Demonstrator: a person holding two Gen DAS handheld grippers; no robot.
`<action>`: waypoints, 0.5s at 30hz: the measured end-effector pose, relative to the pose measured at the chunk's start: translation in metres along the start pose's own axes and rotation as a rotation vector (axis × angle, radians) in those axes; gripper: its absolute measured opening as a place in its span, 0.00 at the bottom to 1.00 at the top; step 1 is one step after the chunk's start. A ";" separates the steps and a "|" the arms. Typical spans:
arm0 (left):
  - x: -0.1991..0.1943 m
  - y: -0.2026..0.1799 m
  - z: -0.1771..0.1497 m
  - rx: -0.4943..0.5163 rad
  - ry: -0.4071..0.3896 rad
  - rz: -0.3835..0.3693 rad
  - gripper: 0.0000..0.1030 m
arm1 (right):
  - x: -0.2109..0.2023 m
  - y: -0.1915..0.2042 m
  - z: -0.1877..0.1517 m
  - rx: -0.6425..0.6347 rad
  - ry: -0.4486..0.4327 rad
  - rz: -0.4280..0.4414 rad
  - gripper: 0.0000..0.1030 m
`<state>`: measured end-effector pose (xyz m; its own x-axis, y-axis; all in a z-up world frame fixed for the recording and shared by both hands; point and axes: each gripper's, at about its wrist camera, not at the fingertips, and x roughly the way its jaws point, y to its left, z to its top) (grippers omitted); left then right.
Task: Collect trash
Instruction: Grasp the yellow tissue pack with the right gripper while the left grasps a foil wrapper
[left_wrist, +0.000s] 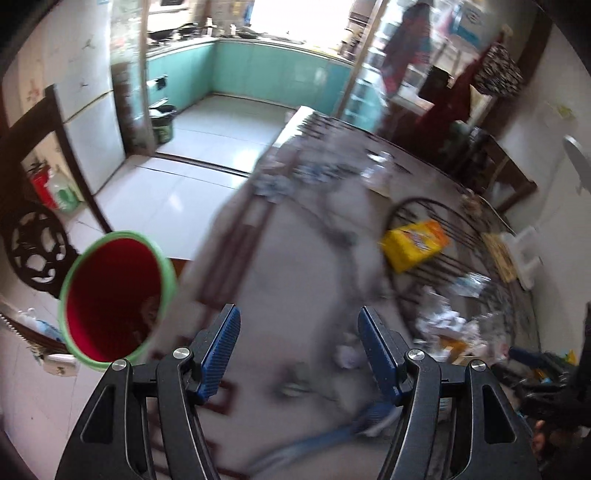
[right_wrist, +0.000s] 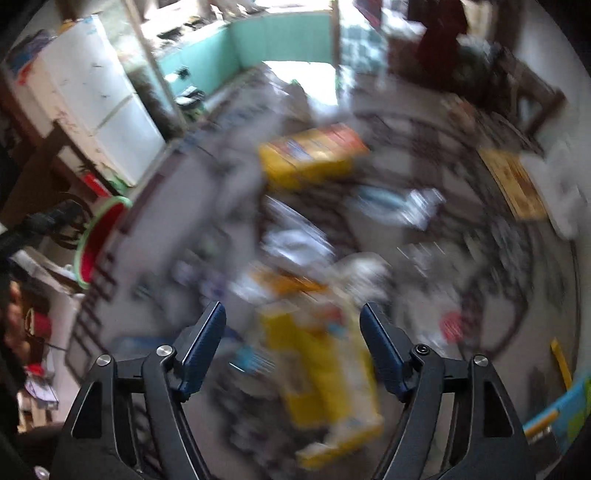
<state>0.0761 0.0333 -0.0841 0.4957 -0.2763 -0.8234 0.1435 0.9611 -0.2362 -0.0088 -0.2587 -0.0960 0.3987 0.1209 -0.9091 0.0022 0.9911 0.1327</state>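
Left wrist view: the left gripper (left_wrist: 299, 338) points down at a patterned table (left_wrist: 280, 280), its blue-padded fingers (left_wrist: 221, 347) spread wide with nothing between them. Beyond the left finger, off the table's edge, stands a red bin with a green rim (left_wrist: 114, 295), its mouth tipped toward the camera. Ahead of the right finger lies a yellow packet (left_wrist: 413, 245), and to that finger's right, near it, a heap of crumpled paper and wrappers (left_wrist: 447, 325), blurred. In the right wrist view the right gripper (right_wrist: 293, 334) also stands wide open, pads touching nothing; a yellow wrapper (right_wrist: 325, 380) lies on the table in the gap below the fingers, too smeared to tell more. A yellow box (right_wrist: 310, 155) lies farther ahead, and the red bin (right_wrist: 101, 240) shows far beyond the left finger.
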 end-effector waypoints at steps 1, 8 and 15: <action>0.002 -0.011 0.000 0.010 0.003 -0.014 0.64 | 0.002 -0.008 -0.005 0.006 0.020 0.013 0.73; 0.046 -0.101 0.004 0.094 0.079 -0.088 0.63 | 0.032 -0.027 -0.026 -0.027 0.139 0.054 0.75; 0.103 -0.151 -0.002 0.141 0.189 -0.098 0.64 | 0.028 -0.034 -0.036 -0.042 0.141 0.126 0.39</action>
<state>0.1033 -0.1404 -0.1343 0.3067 -0.3505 -0.8849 0.3072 0.9164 -0.2565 -0.0306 -0.2872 -0.1402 0.2606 0.2476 -0.9332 -0.0788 0.9688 0.2350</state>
